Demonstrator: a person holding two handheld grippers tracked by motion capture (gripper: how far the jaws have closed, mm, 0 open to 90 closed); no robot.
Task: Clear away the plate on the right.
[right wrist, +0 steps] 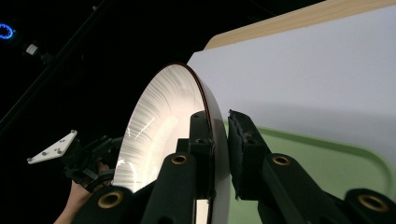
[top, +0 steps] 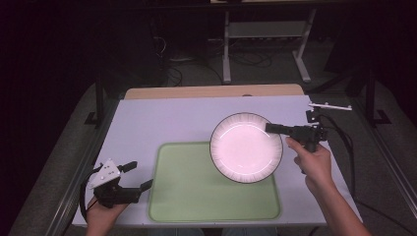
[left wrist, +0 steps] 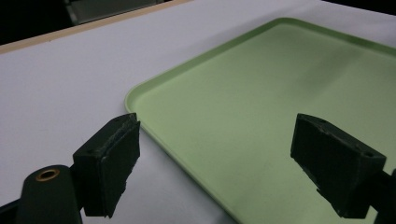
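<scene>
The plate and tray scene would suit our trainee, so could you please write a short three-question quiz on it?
1. True or false: the right claw grips the plate by its rim.
2. How do the left claw's jaws stand? A) apart, holding nothing B) shut on the tray
3. What colour is the tray?

Key: 1 true; 2 A; 3 green.
</scene>
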